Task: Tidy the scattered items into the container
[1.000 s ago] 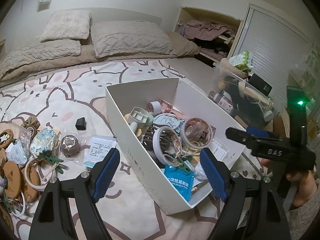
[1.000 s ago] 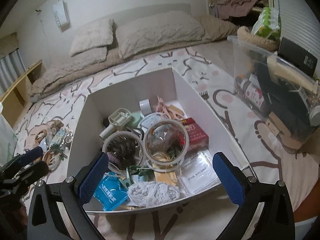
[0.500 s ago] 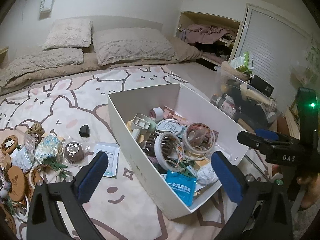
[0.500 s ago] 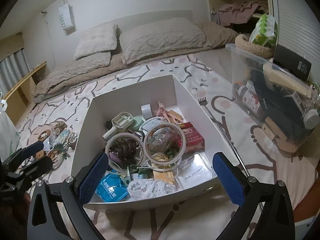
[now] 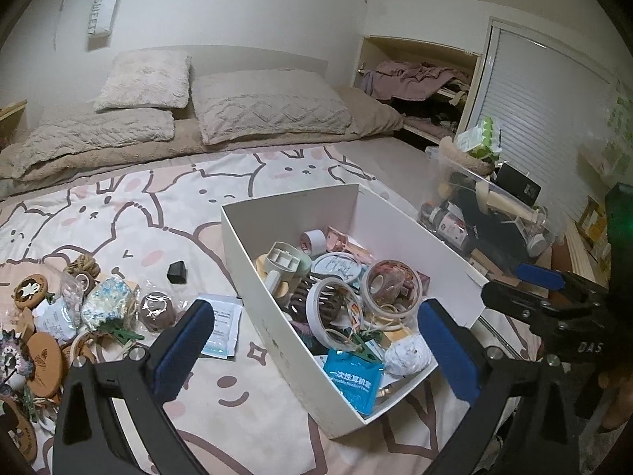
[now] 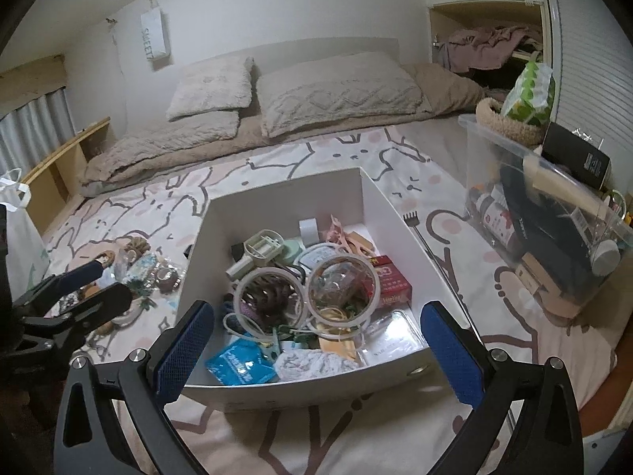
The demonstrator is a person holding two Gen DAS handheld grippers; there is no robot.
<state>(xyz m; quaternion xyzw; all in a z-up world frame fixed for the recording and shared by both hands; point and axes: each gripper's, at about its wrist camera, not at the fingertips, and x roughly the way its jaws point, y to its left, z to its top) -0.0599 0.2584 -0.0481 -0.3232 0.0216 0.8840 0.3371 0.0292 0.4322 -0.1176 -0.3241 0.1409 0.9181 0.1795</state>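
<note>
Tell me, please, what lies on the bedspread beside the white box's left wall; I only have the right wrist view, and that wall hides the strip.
Observer: A flat white sachet with printed text lies on the bedspread, close beside that wall of the white box.
Operator: Thank you. Is anything else near it?
Observer: Yes, a small black block sits further back, apart from the box.
Operator: And is the left gripper carrying anything?
Observer: No, the left gripper is wide open with nothing between its pads.
</note>
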